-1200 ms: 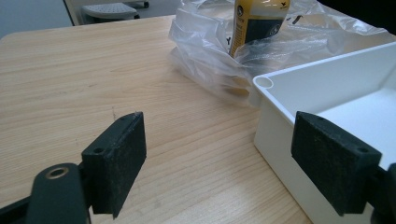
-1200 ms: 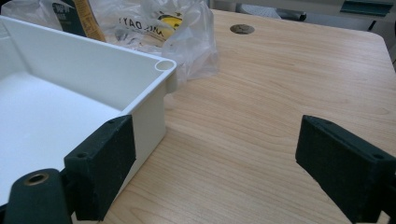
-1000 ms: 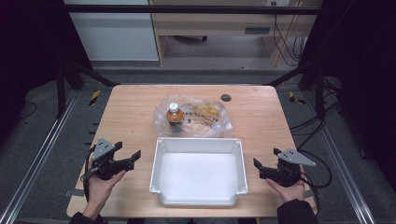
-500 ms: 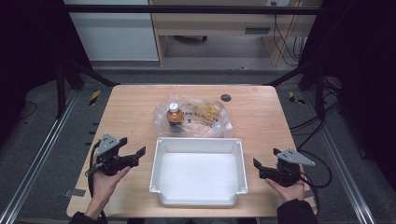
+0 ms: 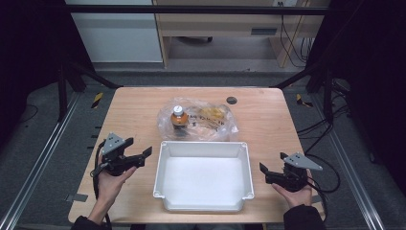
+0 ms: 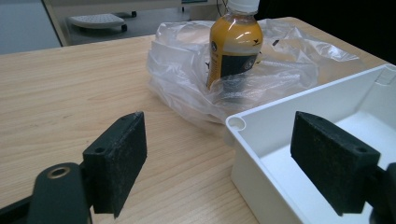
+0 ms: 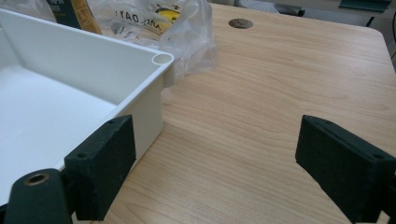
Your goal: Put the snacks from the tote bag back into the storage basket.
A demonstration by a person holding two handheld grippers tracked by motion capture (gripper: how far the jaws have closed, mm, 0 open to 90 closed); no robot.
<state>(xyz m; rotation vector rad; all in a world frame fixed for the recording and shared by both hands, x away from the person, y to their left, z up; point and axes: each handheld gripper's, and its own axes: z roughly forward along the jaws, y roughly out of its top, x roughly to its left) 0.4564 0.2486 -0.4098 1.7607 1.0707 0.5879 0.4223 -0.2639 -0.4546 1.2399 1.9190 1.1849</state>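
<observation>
— What is seen at left?
— The left gripper (image 5: 141,156) is held spread and empty beside the white tray (image 5: 165,167); the bottle (image 5: 179,116), upright in a plastic bag (image 5: 215,120), is seen well ahead of its pads (image 6: 122,156).

— And at right?
— The right gripper (image 5: 263,171) is held low, jaws parted, grasping nothing, near the tray's right wall.

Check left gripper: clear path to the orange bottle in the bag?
Probably yes. The left gripper is open, with bare table between it and the bottle. The plastic bag wraps the bottle's base, and the white bin sits beside the path.
</observation>
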